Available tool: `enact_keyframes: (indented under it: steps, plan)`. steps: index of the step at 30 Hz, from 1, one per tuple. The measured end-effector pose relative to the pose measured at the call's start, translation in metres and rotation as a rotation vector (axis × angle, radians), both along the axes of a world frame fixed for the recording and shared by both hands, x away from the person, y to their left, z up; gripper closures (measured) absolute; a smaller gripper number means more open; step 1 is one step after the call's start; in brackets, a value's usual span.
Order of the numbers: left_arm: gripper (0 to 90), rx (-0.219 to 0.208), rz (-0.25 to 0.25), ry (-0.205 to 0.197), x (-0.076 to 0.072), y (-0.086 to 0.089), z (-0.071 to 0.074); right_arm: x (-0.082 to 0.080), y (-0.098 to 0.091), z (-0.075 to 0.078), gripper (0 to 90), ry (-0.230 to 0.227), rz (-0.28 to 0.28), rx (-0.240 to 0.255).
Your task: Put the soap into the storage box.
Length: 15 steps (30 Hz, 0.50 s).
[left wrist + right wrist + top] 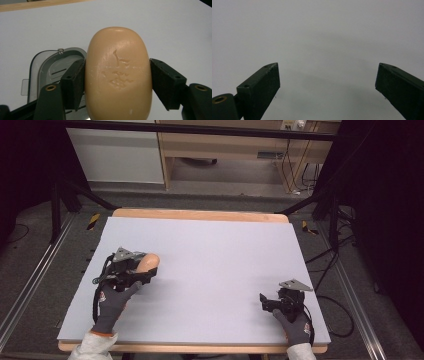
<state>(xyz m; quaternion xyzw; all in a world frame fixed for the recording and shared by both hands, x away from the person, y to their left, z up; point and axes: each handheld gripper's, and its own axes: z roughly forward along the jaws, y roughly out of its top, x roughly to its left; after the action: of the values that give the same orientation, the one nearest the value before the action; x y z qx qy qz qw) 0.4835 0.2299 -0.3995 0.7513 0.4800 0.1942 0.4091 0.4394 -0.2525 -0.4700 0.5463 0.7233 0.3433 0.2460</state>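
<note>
Holding the soap [118, 75] crosswise, your left claw [145, 270] is clamped on its two long flanks, so the bar's long axis runs straight out ahead of the claw, away from your wrist. In the left gripper view the stamped face looks up at the camera & the far rounded end pokes well past the jaw tips. In the high view the bar sits at the left side of the worktop [210, 250], w/ its free end pointing right & a bit away from you.

The relation that matters: the soap dish [53, 68], a clear grey tray, lies just beside & below the left jaw, partly under it, not under the bar itself. So the bar is offset to one side of the tray; I'd judge you need a sideways shift toward it before lowering.

Your right claw [267, 301] rests near the right front corner, jaws wide apart, nothing btwn them, well apart from soap & tray. Left hand is clearly the nearer one.
</note>
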Motion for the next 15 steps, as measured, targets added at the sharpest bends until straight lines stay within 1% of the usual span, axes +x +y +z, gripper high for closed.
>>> enact_keyframes:
  steps: [5, 11, 15]
  plan:
    - [31.7, -0.007, 0.024, 0.006, 0.004, 0.007, -0.002, 0.000, 0.000, 0.000, 5.9, 0.002, 0.001, 0.000]
    - [31.7, 0.004, 0.048, 0.007, 0.006, 0.013, -0.005, 0.000, 0.001, -0.001, 5.9, 0.003, 0.002, -0.004]
    - [31.7, 0.002, 0.061, 0.011, 0.008, 0.017, -0.007, 0.001, 0.000, -0.001, 5.9, 0.003, 0.002, -0.004]
